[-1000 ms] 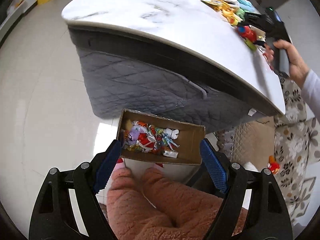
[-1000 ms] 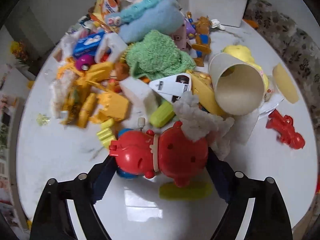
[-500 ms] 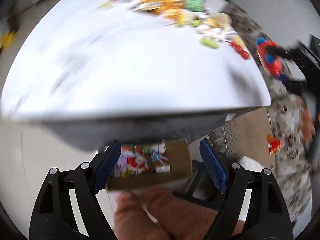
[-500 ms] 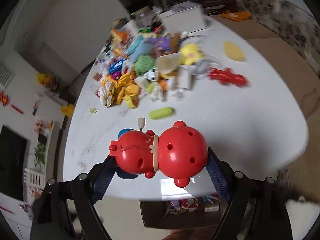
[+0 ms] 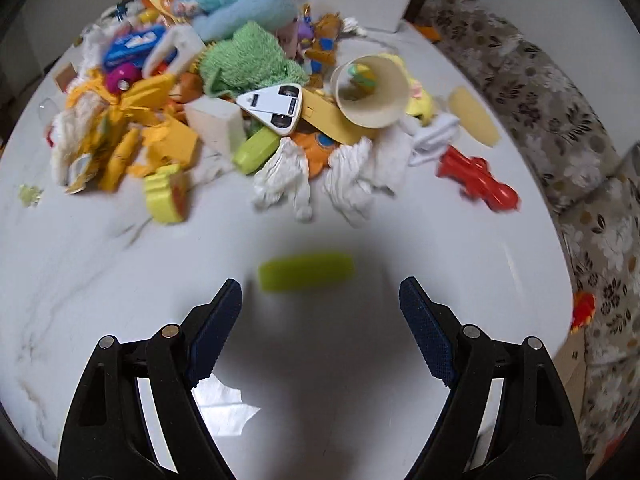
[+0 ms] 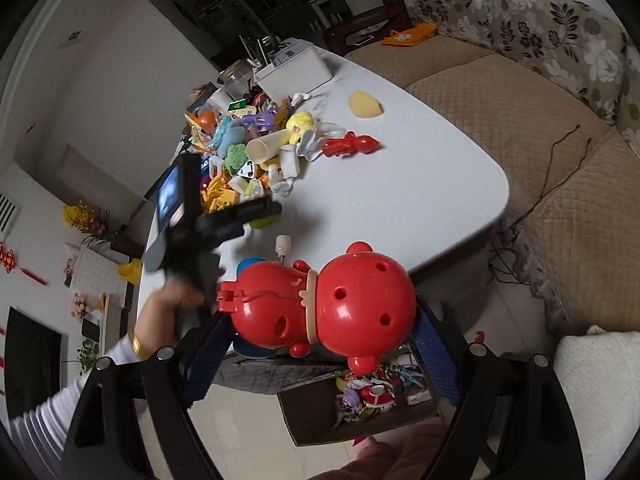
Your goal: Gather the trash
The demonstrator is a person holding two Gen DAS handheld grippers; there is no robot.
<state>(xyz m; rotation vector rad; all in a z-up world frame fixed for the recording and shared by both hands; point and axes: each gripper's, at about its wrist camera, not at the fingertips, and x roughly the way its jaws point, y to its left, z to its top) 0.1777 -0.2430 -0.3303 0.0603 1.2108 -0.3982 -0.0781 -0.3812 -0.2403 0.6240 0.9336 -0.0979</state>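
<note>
A: What are the two tools doing?

B: The right gripper (image 6: 320,328) is clamping a red round toy (image 6: 324,308) between its blue pads, holding it up above a cardboard box (image 6: 320,412) that is sitting on the floor beside the table, partly filled with small colourful bits.

A: And the other one?

B: The left gripper (image 5: 320,304) is hanging over the white table (image 5: 120,280) with its jaws spread wide and nothing between them. A green block (image 5: 306,272) is lying on the table just ahead of its tips, blurred.

A: Farther out?

B: A heap of toys and wrappers is piling up behind the block: crumpled white tissues (image 5: 284,176), a paper cup (image 5: 372,96) lying on its side, a red plastic toy (image 5: 476,178) off to the right.
</note>
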